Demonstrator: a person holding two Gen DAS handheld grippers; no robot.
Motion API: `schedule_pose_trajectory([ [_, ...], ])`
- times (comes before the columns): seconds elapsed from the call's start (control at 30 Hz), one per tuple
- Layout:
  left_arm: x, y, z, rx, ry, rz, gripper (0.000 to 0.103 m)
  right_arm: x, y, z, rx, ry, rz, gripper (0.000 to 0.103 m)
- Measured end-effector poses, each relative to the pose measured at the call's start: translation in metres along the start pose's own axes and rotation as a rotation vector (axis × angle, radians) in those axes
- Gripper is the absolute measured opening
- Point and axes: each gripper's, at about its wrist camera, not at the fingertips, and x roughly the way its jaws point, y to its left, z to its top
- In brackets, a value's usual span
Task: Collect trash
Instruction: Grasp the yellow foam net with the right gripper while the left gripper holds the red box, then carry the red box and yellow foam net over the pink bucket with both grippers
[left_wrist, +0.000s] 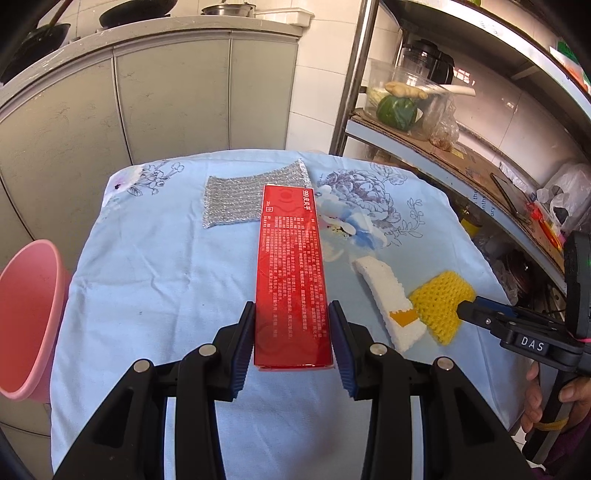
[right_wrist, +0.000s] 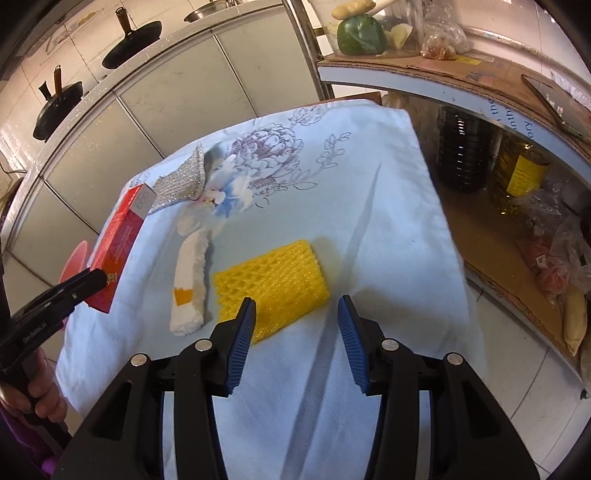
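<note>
The step in hand looks like the pick-up of the red box (left_wrist: 291, 273). It lies lengthwise at the centre of the left wrist view on the cloth-covered surface (left_wrist: 166, 280), and the left hand-held gripper (left_wrist: 292, 334) has its jaws on either side of the near end, seemingly clamped on it. Next it needs lifting and carrying to the pink bin (left_wrist: 27, 317) at the left edge. The right hand-held gripper (right_wrist: 295, 336), spread wide, hovers low over the yellow net (right_wrist: 271, 286) at mid-frame, beside the white foam (right_wrist: 190, 284).
</note>
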Motion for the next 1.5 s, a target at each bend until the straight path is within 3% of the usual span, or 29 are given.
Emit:
schedule_pose_trajectory([
  [0.3,-0.005,0.01,-0.003,-0.024,-0.009,0.005,0.039,0.01,0.017,0.006,-0.073,-0.037,-0.073,0.046],
  [0.37,-0.006,0.013,-0.003,-0.027,-0.014,0.006,0.039,0.01,0.02,0.006,-0.095,-0.035,-0.086,0.025],
  [0.47,-0.008,0.016,-0.003,-0.038,-0.02,0.003,0.039,0.009,0.02,0.005,-0.108,-0.043,-0.086,0.011],
  [0.8,-0.019,0.032,-0.007,-0.077,-0.051,0.011,0.039,-0.034,0.039,0.016,-0.153,-0.189,-0.066,0.009],
  [0.97,-0.031,0.044,-0.009,-0.1,-0.082,0.028,0.039,-0.046,0.065,0.027,-0.24,-0.254,-0.071,0.009],
  [1.5,-0.079,0.111,-0.025,-0.22,-0.199,0.171,0.039,-0.014,0.182,0.042,-0.474,-0.239,0.069,0.009],
])
